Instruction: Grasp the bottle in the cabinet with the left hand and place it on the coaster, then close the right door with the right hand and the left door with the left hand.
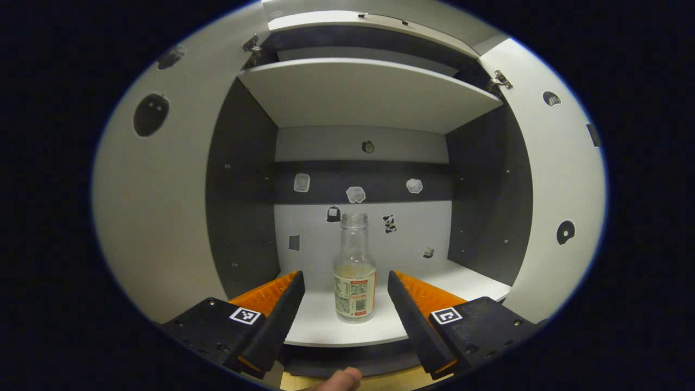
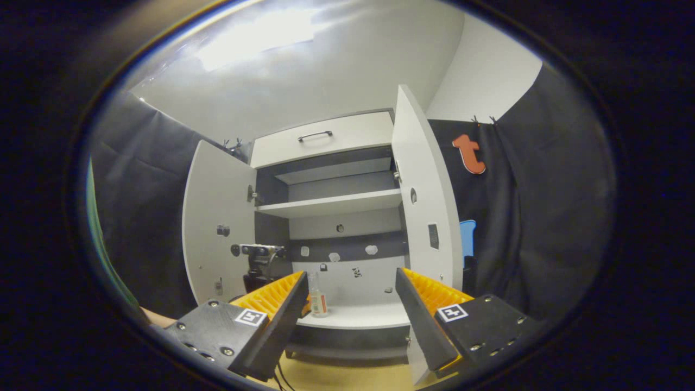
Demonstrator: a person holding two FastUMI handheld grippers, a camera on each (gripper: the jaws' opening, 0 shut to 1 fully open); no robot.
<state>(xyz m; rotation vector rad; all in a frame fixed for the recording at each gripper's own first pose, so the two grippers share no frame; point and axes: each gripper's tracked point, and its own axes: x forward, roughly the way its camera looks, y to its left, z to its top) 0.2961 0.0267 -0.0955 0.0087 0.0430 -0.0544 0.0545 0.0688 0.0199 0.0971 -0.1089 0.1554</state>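
Observation:
A clear glass bottle with a printed label and no cap stands upright on the cabinet's bottom shelf, near its front edge. My left gripper is open, its fingers on either side of the bottle without touching it. Both cabinet doors are swung open: the left door and the right door. In the right gripper view the right gripper is open and empty, well back from the cabinet. There the bottle looks small, and the left gripper's body hangs just left of it.
An upper shelf spans the cabinet above the bottle. A drawer with a handle sits on top. Small stickers dot the back panel. A fingertip shows at the bottom edge. Wooden floor lies below the cabinet.

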